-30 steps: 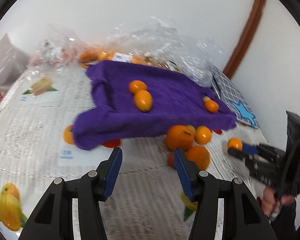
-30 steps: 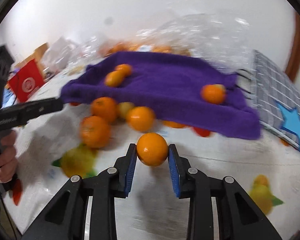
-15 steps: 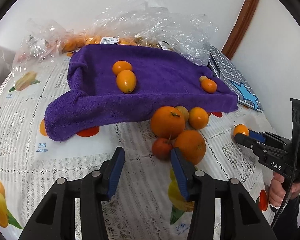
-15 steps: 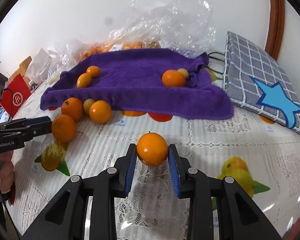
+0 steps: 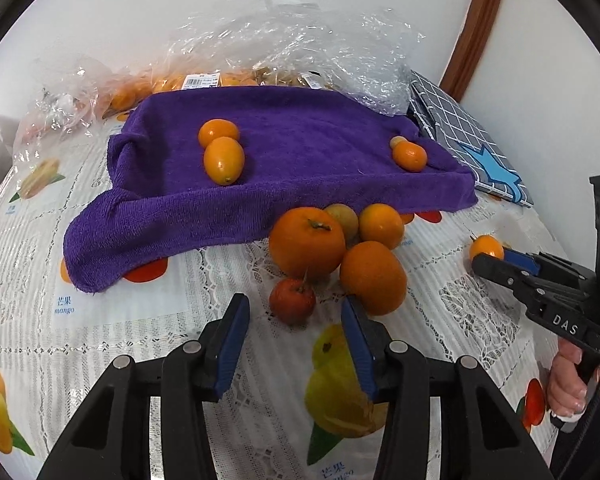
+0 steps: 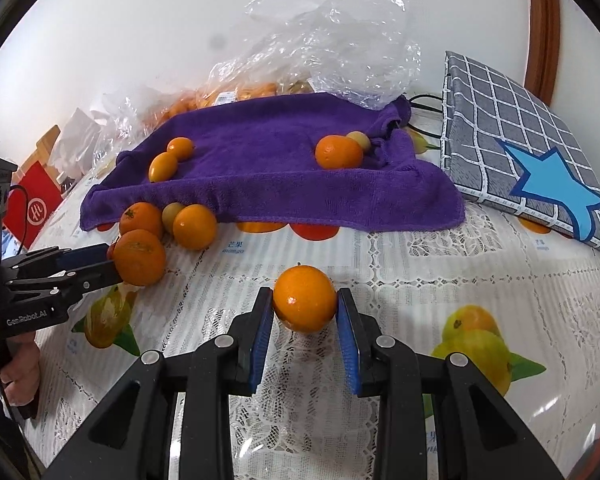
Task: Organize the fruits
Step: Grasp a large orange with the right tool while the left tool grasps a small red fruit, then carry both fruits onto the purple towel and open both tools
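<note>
A purple towel (image 5: 300, 168) (image 6: 283, 168) lies on the table with two small oval oranges (image 5: 223, 160) at its left and a small round orange (image 5: 410, 156) at its right. Before the towel's front edge is a cluster: a large orange (image 5: 307, 242), another orange (image 5: 374, 278), a third orange (image 5: 381, 226) and a small red fruit (image 5: 292, 300). My left gripper (image 5: 293, 300) is open, and the red fruit sits between its tips, clear of both pads. My right gripper (image 6: 304, 294) is shut on an orange (image 6: 304, 304) just above the tablecloth.
Clear plastic bags (image 5: 291, 40) holding more fruit are heaped behind the towel. A grey checked pad with a blue star (image 6: 532, 152) lies at the right. A red box (image 6: 35, 204) stands at the far left edge. The white tablecloth (image 5: 139, 320) has printed fruit pictures.
My left gripper has come closer to the fruit cluster and its jaws have narrowed; the small red fruit now lies between its tips. The right gripper still holds its orange and has drawn back from the towel.
</note>
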